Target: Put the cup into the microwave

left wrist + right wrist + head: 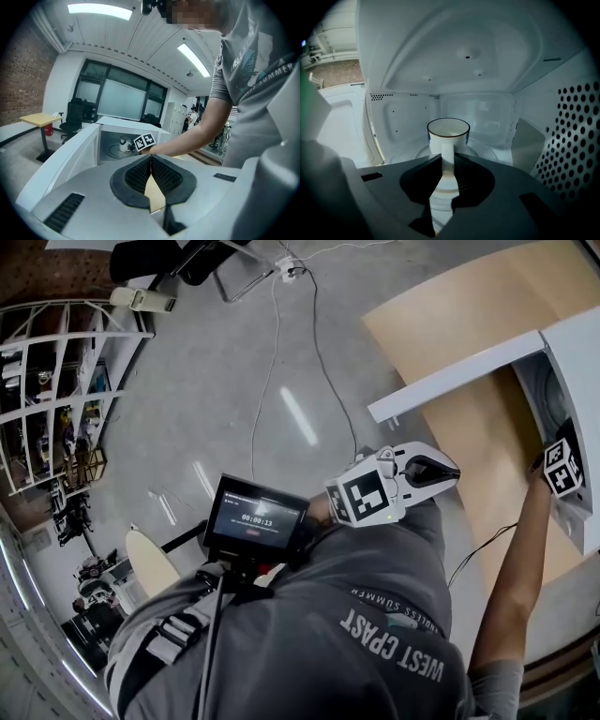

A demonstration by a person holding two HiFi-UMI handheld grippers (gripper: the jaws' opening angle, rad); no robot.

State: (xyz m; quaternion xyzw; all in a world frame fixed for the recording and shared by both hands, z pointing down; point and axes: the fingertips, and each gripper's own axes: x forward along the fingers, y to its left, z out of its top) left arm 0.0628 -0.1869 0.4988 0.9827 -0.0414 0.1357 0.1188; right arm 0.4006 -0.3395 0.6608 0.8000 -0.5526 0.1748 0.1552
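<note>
A white cup [448, 133] with a dark rim stands upright inside the white microwave [487, 56], over its glass turntable [419, 152]. My right gripper [448, 157] is shut on the cup's handle, which runs between the two pads. In the head view that gripper [562, 468] reaches into the microwave [586, 362], whose door [450, 381] swings open to the left. In the left gripper view, the cup [123, 143] and the right gripper's marker cube [144, 142] show in the cavity. My left gripper [151, 159] hangs shut and empty in front of the door, seen by my waist [441, 470] in the head view.
The microwave sits on a wooden table [469, 315]. A cable [319, 343] trails across the grey floor and white shelving [56, 381] stands at the left. A small screen [255, 518] is mounted at my chest. A perforated wall [576, 136] lines the cavity's right side.
</note>
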